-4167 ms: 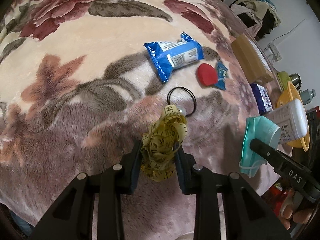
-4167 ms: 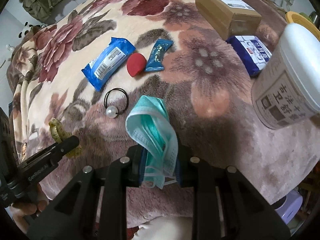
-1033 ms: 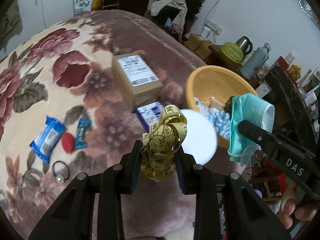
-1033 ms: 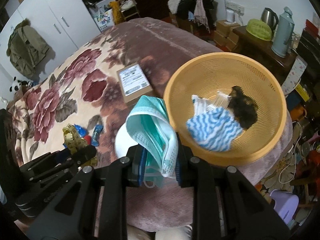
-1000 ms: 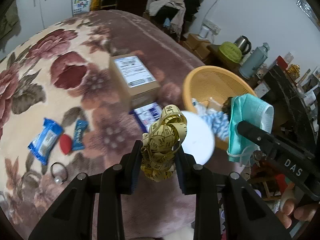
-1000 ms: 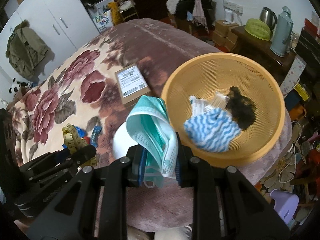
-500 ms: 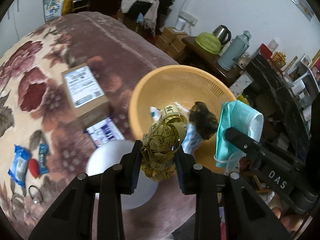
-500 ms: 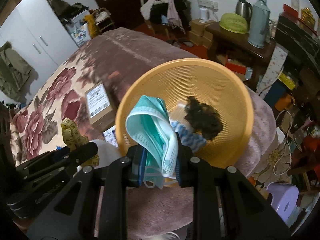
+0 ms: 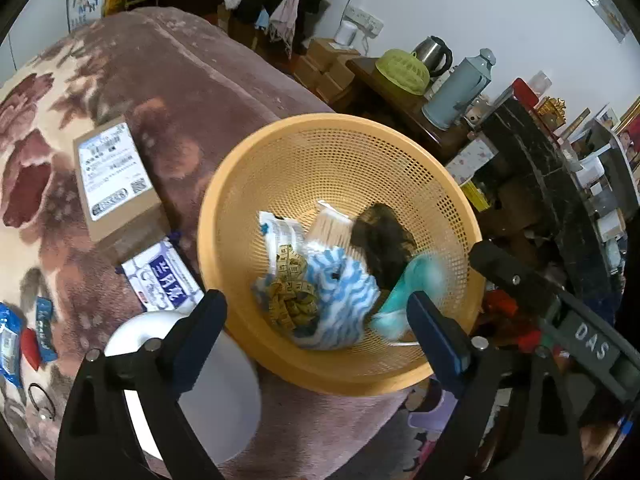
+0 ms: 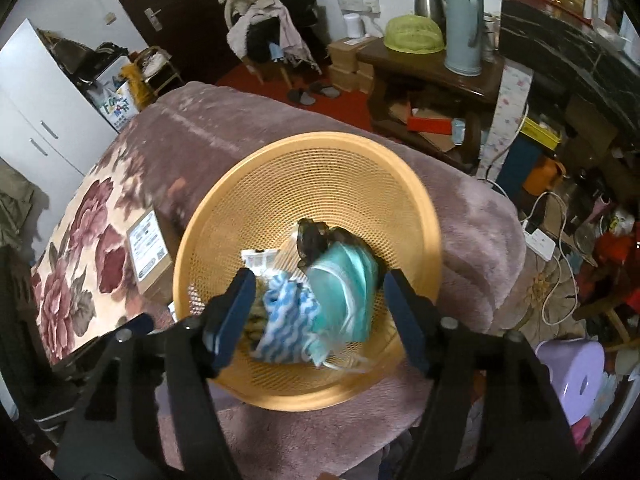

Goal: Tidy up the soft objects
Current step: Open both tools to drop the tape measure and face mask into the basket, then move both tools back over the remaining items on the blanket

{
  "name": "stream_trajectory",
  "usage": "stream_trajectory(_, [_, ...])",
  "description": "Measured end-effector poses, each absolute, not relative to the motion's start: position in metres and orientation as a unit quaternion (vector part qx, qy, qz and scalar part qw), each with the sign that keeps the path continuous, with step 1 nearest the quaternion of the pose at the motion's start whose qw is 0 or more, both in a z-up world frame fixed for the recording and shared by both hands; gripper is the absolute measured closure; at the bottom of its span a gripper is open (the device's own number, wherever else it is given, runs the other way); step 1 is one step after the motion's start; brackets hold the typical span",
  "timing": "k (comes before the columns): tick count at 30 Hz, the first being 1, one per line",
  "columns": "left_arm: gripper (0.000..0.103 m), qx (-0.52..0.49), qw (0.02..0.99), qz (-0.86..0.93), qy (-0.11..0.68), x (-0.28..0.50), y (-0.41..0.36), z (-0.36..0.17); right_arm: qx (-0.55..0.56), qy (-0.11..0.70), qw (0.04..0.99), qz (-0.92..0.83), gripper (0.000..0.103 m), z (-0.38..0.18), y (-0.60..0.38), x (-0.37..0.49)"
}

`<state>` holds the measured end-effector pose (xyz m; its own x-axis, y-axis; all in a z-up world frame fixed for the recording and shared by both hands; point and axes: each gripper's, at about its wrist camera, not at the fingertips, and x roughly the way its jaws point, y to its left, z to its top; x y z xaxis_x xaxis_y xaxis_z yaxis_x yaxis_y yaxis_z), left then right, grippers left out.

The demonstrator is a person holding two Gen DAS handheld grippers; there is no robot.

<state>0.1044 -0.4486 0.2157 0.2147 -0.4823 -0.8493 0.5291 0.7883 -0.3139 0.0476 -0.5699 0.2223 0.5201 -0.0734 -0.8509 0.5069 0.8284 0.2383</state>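
Right now my left gripper (image 9: 316,316) hangs over the orange basket (image 9: 400,152) with its jaws just sprung wide and nothing between the pads; the yellow tape measure (image 9: 290,290) lies bunched in the basket bottom, on the blue-and-white striped cloth (image 9: 340,296). My right gripper (image 10: 318,312) has just been opening too, its jaws spread with no pad on anything, and the teal face mask (image 10: 346,290) sits blurred between them, lower down in the basket, against the striped cloth and a dark clump (image 10: 318,234). The basket sits on the floral blanket (image 9: 168,76) at the bed's corner. Beside it, on the left, I see a white lid (image 9: 208,380), a blue tissue pack (image 9: 162,280) and a cardboard box (image 9: 114,178).
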Motion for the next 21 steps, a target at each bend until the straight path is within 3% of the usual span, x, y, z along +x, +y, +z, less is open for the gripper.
stream_trajectory(2, [0.003,0.03,0.788,-0.316,0.528,0.102,-0.445,0.219,0.237,0.462,0.836,-0.178,0.029,0.22,-0.57,0.047])
stream_trajectory(6, [0.001,0.057,0.81,-0.289,0.507,0.099,-0.436,0.226,0.234,0.47,0.832,-0.181,0.005,0.216,-0.567,0.046])
stream_trajectory(21, [0.001,0.057,0.818,-0.257,0.511,0.094,-0.39,0.226,0.208,0.487,0.83,-0.174,0.003,0.218,-0.541,0.036])
